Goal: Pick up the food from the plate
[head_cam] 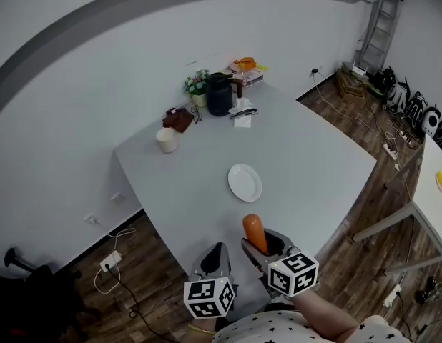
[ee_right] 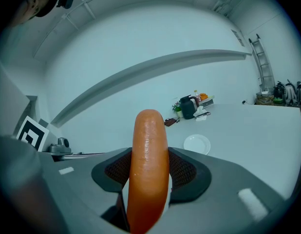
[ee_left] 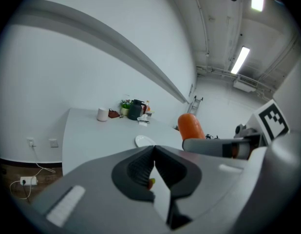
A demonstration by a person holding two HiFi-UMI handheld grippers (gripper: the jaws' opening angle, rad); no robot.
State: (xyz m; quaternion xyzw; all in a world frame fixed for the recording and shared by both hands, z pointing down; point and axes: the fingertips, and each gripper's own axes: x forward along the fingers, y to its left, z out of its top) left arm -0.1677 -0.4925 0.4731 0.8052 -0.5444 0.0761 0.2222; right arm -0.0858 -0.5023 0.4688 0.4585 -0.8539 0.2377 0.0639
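An orange sausage (head_cam: 254, 232) stands lengthwise between the jaws of my right gripper (head_cam: 265, 249), which is shut on it; in the right gripper view the sausage (ee_right: 149, 169) fills the middle and hides the gap. The white plate (head_cam: 244, 182) lies bare on the grey table (head_cam: 314, 156), farther out than both grippers; the same plate (ee_right: 197, 144) shows small past the right jaws. My left gripper (head_cam: 216, 261) is held beside the right one near the table's front edge, its jaws closed together with nothing between them; from it the sausage (ee_left: 190, 126) appears at the right.
At the table's far end stand a black jug (head_cam: 219, 94), a small flower pot (head_cam: 198, 86), a white cup (head_cam: 166, 140), a brown pouch (head_cam: 179, 119) and some packets (head_cam: 247, 68). A ladder (head_cam: 379, 21) and cables are at the right; another table's edge (head_cam: 430, 191) is close.
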